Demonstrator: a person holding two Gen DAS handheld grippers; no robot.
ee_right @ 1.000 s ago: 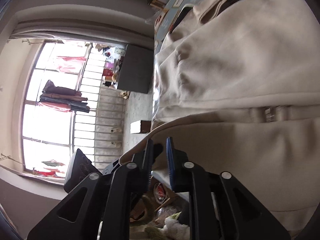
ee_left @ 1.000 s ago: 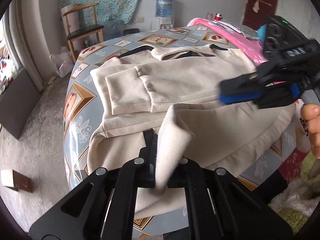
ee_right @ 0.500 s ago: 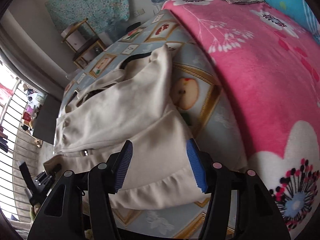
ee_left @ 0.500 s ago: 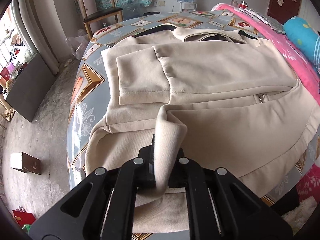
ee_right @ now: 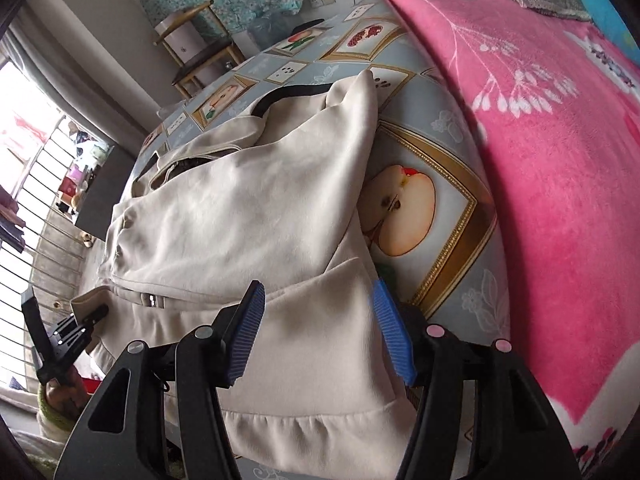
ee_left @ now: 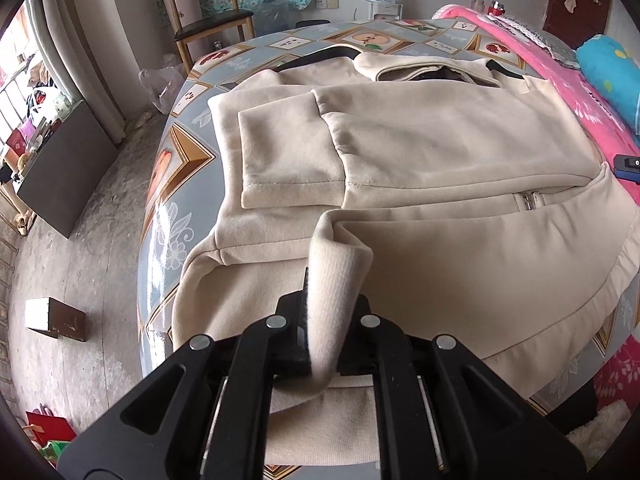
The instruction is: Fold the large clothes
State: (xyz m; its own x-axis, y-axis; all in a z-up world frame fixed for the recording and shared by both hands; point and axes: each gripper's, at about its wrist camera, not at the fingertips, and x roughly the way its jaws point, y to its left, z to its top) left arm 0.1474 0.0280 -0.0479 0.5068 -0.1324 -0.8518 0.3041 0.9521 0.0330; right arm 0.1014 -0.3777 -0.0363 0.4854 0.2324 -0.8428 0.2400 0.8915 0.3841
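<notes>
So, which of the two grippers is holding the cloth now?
The left gripper: it is shut on a ribbed edge of the beige jacket. The right gripper, with blue pads, stands open above the jacket and pinches nothing.

A cream zip jacket [ee_left: 420,148] lies flat on the desk [ee_left: 176,184], sleeve folded across its front, hem edge pinched up.

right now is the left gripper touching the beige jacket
Touching. The left wrist view shows the left gripper shut on a raised fold of the beige jacket, cloth pinched between its fingers.
</notes>
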